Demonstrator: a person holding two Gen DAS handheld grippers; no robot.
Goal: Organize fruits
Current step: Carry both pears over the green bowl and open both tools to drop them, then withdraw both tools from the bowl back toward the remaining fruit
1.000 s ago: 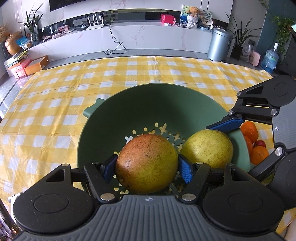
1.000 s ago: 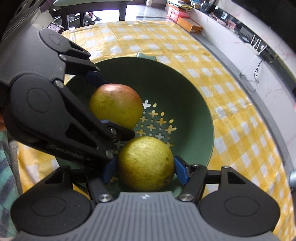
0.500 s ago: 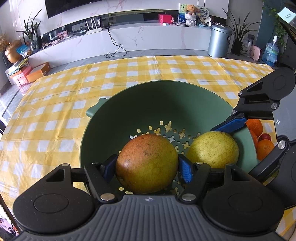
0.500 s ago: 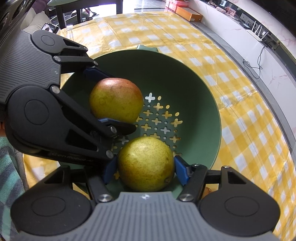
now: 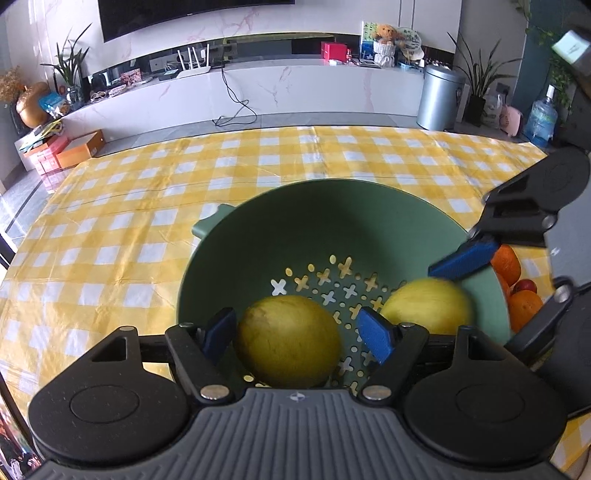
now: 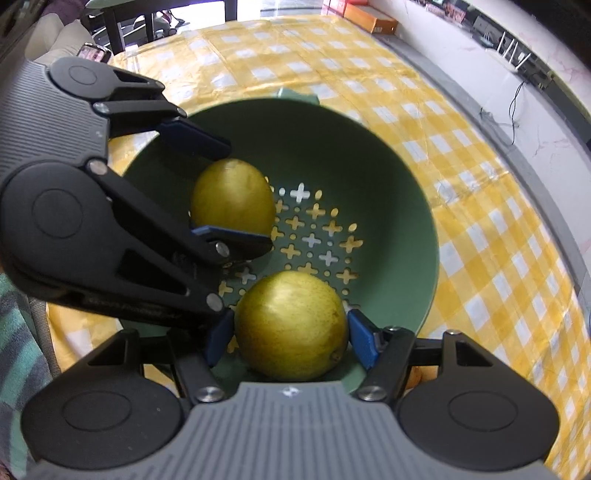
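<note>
A green colander bowl (image 5: 332, 218) stands on the yellow checked tablecloth; it also shows in the right wrist view (image 6: 369, 155). My left gripper (image 5: 295, 332) is open, its blue pads standing clear of a yellow-green mango (image 5: 288, 341) that lies in the bowl; the mango also shows in the right wrist view (image 6: 232, 201). My right gripper (image 6: 290, 339) has opened around a yellow pear (image 6: 291, 325) resting at the bowl's near side, with small gaps at both pads. The pear looks blurred in the left wrist view (image 5: 428, 306).
Oranges (image 5: 508, 258) and a small red fruit (image 5: 526, 286) lie on the table just right of the bowl. The table's far edge faces a white TV bench (image 5: 258, 96) and a metal bin (image 5: 439, 96). A chair stands beyond the table (image 6: 122, 14).
Both grippers have opened and lifted back a little. The mango and the pear have dropped into the bowl and the mango has rolled, showing its yellow side.
</note>
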